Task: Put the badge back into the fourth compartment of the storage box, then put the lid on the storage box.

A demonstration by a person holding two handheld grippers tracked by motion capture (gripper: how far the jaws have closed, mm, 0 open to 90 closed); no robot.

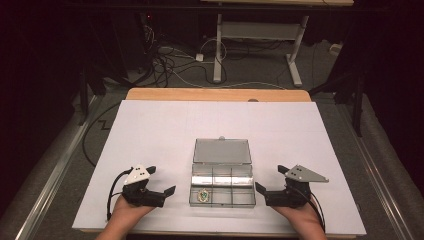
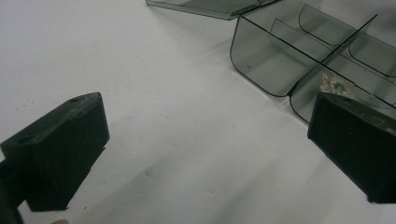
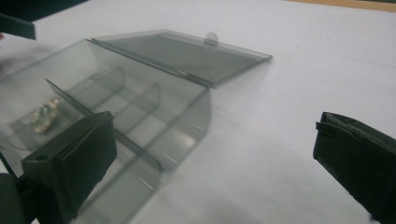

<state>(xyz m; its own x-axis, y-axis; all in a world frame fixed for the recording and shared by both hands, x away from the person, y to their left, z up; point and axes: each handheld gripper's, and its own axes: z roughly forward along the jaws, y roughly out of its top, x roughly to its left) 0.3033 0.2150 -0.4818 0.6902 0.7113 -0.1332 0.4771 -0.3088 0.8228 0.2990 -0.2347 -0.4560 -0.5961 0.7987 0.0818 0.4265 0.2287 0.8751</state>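
High view: clear compartment box [image 1: 222, 186] sits on the white sheet [image 1: 150, 130] near its front edge, about midway between left and right. Lid [image 1: 222, 151] thrown back flat toward the far edge, small tab at its far rim. Six cells, two rows of three. Small green-and-gold trinket [image 1: 203, 195] lies in the front-left cell; other cells look bare.

Left gripper [image 1: 162, 181] rests near the front-left part of the sheet, just left of the box, not touching it. Jaws spread wide, nothing between them. Left gripper view: bare sheet between the two black jaws, box corner and trinket [image 2: 332, 84] just past the right-hand jaw.

Right gripper [image 1: 270, 179] near the front edge, right of the box, close to its front-right corner. Jaws gaping, nothing held. Right gripper view: one jaw overlaps the box [image 3: 140, 116] wall in the picture; contact cannot be judged. Box somewhat blurred there.

Beyond the sheet: wooden table edge [image 1: 215, 94], then floor with loose cables [image 1: 175, 65] and a white desk frame [image 1: 260, 35]. Nothing lies between either gripper and the box.
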